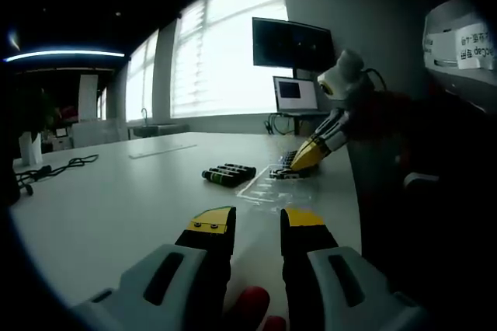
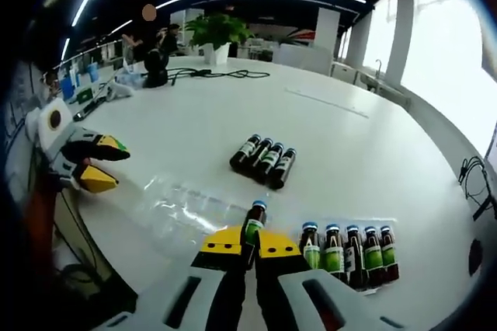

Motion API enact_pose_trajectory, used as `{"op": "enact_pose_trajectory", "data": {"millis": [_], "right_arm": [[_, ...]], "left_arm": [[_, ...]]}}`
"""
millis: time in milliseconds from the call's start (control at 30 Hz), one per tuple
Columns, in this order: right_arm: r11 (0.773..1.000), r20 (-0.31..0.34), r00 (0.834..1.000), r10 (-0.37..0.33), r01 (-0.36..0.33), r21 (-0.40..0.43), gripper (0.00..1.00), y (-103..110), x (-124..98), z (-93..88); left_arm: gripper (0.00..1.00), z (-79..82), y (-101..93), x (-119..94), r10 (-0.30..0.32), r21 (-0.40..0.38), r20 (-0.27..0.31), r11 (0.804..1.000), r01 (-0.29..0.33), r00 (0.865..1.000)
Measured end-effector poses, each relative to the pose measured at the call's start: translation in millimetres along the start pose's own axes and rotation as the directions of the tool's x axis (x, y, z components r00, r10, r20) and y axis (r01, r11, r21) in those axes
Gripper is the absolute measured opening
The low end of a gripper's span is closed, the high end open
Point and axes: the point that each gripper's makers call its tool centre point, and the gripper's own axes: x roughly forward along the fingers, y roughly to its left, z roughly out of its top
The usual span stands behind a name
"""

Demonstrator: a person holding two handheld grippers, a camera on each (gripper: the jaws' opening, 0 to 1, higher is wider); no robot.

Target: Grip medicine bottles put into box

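Left tongs [image 1: 257,226] agape, right tongs [image 2: 247,242] clamped.

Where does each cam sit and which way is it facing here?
Left gripper view: rides the left gripper, jaws apart, looking across the white table toward windows; right gripper enters at right.
Right gripper view: rides the right gripper, shut on a medicine bottle, looking down at the table; left gripper at left.
Shared: four loose bottles.

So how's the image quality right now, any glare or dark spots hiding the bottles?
Left gripper view: the bright window blows out and the right side is in shadow, but the loose bottles stay readable. Right gripper view: evenly lit, with glare on the clear plastic sheet; the held bottle is sharp.
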Motion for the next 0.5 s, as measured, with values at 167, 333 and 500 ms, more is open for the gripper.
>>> {"op": "enact_pose_trajectory", "data": {"millis": [167, 333, 500], "right_arm": [[0.999, -0.017, 1.0, -0.001, 0.001, -0.036, 0.0, 4.0, 0.3, -6.9], [0.998, 0.009, 0.999, -0.036, 0.037, -0.046, 0.0, 6.9, 2.6, -1.1], [0.997, 0.006, 0.999, -0.04, 0.041, -0.059, 0.0, 6.1, 1.8, -0.6]], "left_arm": [[0.17, -0.3, 0.0, 0.0, 0.001, 0.001, -0.001, 1.0, -0.001, 1.0], [0.17, -0.6, 0.1, -0.4, 0.001, 0.002, -0.002, 1.0, -0.001, 1.0], [0.17, -0.5, -0.1, -0.5, 0.0, 0.002, -0.001, 1.0, 0.0, 1.0]]}}
